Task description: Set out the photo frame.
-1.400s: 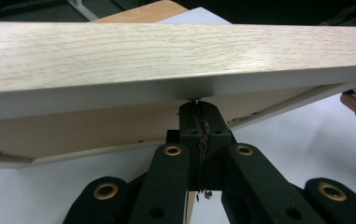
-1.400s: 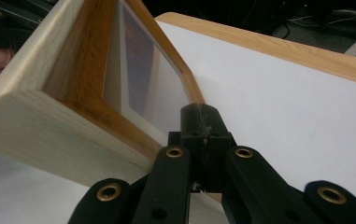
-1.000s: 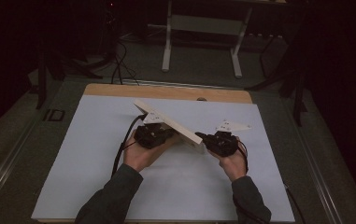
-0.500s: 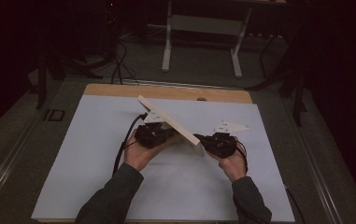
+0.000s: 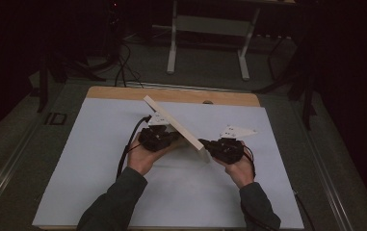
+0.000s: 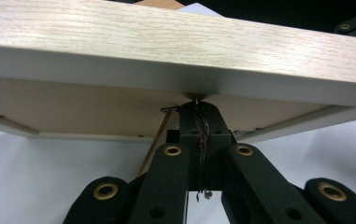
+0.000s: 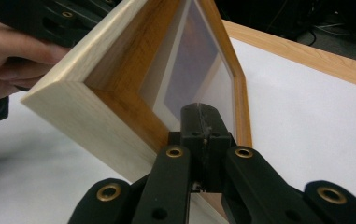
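Note:
A light wooden picture frame stands tilted on its edge on the white sheet, between the two hands. My left gripper is shut, its tips pressed against the rim at the frame's back. My right gripper is shut too, and its tips rest on the glazed front of the frame, near the lower inner edge. Neither pair of jaws clasps the frame. In the right gripper view the other hand shows behind the frame's corner.
The white sheet covers a wooden table whose bare far edge shows. Beyond it a dark floor holds a table's metal legs and cables. Open sheet lies to the left, to the right and in front of the hands.
The frame has shifted slightly, its near corner now a little closer to the person. Both hands and grippers stay where they were, still shut.

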Tool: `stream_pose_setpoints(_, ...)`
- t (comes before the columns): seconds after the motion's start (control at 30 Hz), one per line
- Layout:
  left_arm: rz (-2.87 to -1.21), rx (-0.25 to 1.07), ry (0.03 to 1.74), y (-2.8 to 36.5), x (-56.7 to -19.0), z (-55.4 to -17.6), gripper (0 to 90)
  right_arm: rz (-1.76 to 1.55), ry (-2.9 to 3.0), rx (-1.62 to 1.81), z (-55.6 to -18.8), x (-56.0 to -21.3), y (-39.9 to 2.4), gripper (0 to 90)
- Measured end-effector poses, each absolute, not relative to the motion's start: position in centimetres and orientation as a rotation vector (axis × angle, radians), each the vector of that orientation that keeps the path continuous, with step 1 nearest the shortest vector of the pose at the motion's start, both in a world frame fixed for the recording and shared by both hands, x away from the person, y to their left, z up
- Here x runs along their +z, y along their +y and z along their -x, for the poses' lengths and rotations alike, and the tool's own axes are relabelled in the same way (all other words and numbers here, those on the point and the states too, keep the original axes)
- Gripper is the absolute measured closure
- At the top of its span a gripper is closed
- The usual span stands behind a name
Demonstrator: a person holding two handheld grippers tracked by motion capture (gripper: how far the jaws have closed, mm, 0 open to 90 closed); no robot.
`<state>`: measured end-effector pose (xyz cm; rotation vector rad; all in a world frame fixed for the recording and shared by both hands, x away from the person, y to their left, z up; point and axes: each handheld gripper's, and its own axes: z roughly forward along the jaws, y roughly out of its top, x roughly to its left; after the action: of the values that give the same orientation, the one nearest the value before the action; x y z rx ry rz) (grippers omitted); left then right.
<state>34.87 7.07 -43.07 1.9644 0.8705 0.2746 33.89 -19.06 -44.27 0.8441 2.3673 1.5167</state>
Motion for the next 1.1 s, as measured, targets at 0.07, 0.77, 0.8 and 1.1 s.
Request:
stream_pose_setpoints(0.07,-1.963,0.271,0.871,7.1,-43.1,-35.0,90.0,-0.833,2.371,1.519,-33.8,-44.2,-19.0,90.0)
stream_pose_setpoints(0.77,-1.964,0.259,0.892,7.8,-43.0,-35.8,90.0,-0.748,2.424,1.512,-33.4,-43.9,-17.7,90.0)
stream_pose_setpoints(0.8,-1.965,0.253,0.89,7.9,-43.0,-35.9,90.0,-0.743,2.428,1.512,-33.3,-43.9,-17.6,90.0)
stream_pose_setpoints(1.1,-1.971,0.236,0.88,8.1,-43.1,-36.3,90.0,-0.728,2.438,1.514,-33.2,-44.0,-17.2,90.0)
